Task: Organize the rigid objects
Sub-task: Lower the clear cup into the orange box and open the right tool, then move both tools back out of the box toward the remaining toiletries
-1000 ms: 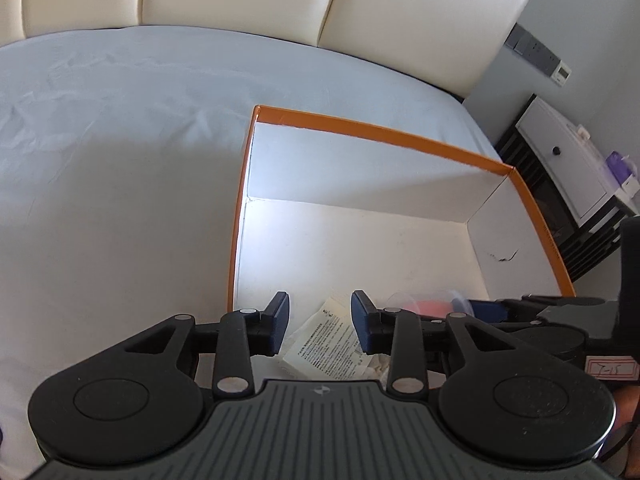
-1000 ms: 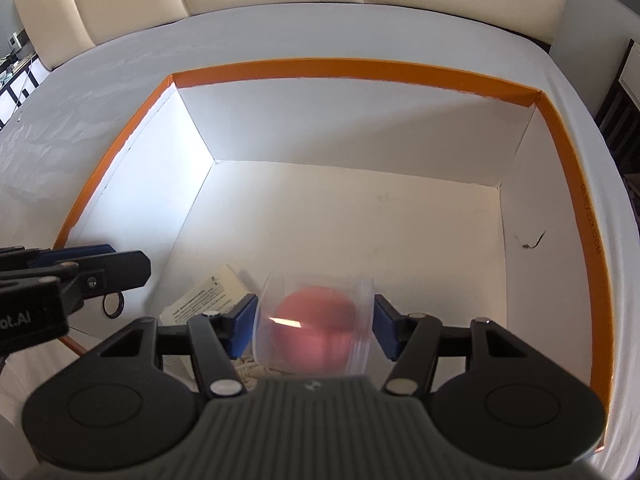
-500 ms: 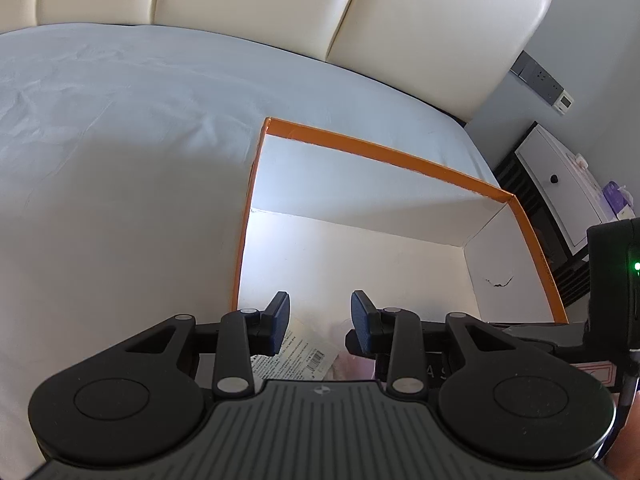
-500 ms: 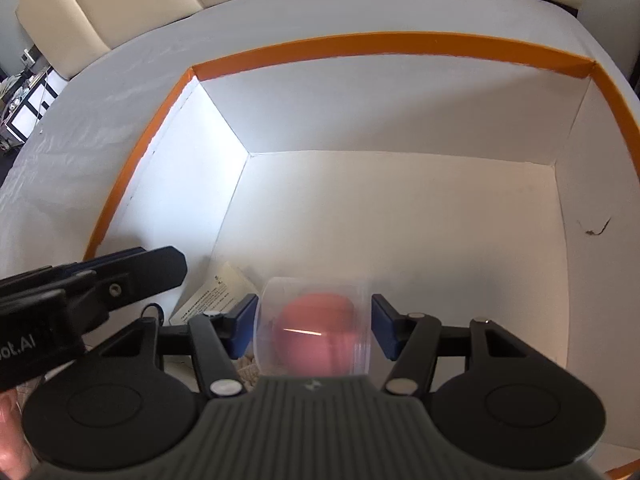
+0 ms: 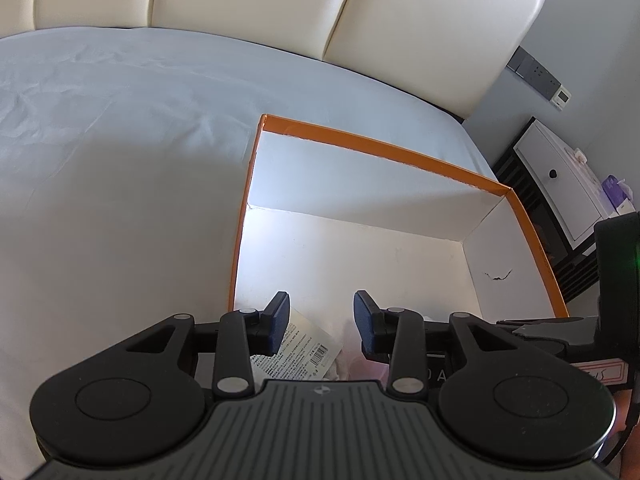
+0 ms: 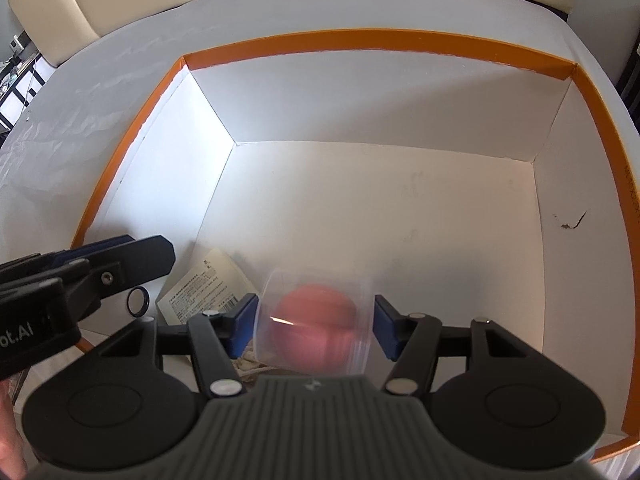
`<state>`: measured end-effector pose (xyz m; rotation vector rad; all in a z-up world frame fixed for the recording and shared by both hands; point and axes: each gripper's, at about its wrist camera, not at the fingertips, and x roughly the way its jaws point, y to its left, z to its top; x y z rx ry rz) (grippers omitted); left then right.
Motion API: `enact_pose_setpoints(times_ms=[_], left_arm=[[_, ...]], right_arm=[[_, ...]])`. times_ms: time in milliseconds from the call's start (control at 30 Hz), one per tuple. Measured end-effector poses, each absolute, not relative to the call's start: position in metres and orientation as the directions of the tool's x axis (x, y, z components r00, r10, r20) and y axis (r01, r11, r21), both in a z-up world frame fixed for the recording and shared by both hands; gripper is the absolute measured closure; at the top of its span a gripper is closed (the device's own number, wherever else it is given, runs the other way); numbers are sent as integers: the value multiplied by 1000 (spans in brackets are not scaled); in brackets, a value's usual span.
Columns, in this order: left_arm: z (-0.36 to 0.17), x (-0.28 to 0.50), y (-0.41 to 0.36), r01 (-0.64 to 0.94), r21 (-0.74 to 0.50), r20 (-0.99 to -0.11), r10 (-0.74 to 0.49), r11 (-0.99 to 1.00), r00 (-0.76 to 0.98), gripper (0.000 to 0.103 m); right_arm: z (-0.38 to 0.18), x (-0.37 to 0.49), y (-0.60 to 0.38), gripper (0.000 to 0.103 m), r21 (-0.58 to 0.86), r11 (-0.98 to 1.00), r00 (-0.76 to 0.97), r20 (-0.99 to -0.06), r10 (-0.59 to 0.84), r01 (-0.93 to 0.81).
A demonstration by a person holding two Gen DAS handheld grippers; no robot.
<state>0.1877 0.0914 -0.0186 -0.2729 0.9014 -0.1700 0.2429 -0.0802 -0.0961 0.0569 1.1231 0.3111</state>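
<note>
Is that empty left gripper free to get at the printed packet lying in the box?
Probably yes: the left gripper is open just above the packet, with nothing between; the right gripper holds its clear container alongside.

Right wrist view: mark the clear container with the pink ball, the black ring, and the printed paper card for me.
clear container point(image 6: 316, 324), right wrist view, front wall over the pink ball.
black ring point(image 6: 137, 301), right wrist view, its rim.
printed paper card point(image 6: 204, 284), right wrist view, printed face.

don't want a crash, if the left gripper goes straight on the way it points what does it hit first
Probably the printed packet on the box floor, right ahead of the open left gripper; depth is unclear.
</note>
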Motion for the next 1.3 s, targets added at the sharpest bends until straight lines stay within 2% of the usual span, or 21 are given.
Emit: enact_pose_setpoints(times_ms=[167,400,633,933,1300], left_arm=[[-13,184,89,48,-301,-737,-264,952,622,58],[7,169,79,82,-293,-691,-270,953,671,58],[19,144,67,113,-261,-651,-261,959,713,59],[16,112,61,118,-244,-651,-253,963,716,58],[-2,94,69,106,-241,-750,-254,965,610,58]], right_arm=[[-88,234,-77,29,145,962,445,-864,237,-231],[-65,214,-77,27,71,963,548,-810,209,-262],[-46,179,-93,23,47,961,675,-703,225,-271],[-41,131,-112,22,18,966,771,-598,218,-259],[-64,97,-129,22,94,970,725,-649,230,-224]])
